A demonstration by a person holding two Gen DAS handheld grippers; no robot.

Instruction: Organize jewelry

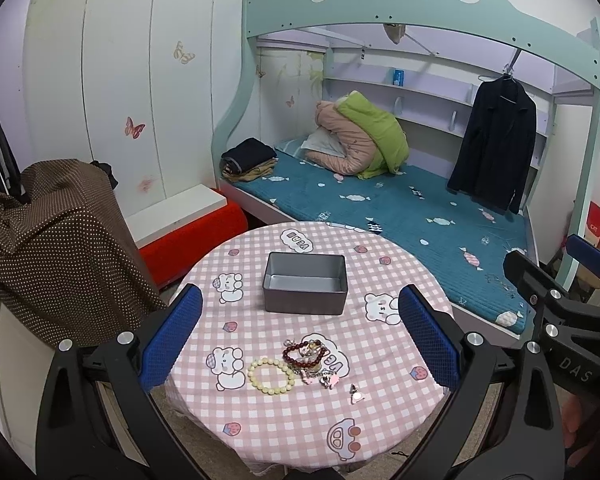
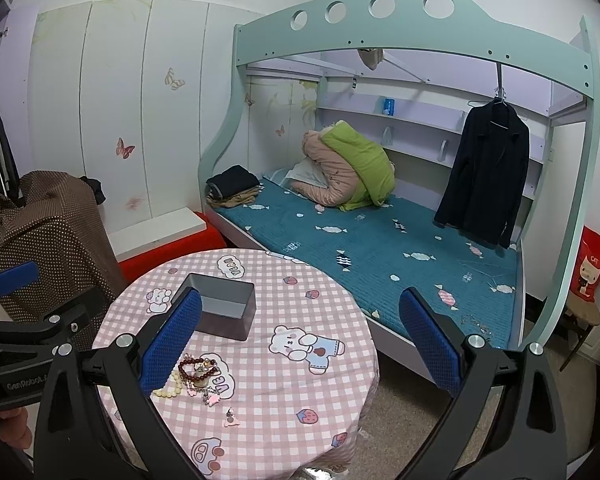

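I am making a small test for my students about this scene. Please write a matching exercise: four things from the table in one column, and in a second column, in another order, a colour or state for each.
Column 1
1. metal box
2. bead bracelet beside the pile
3. bead bracelet on top of the pile
4. left hand-held gripper

Column 2
a. dark red
b. open, holding nothing
c. grey, nothing inside
d. pale yellow

Right pairs: 1-c, 2-d, 3-a, 4-b
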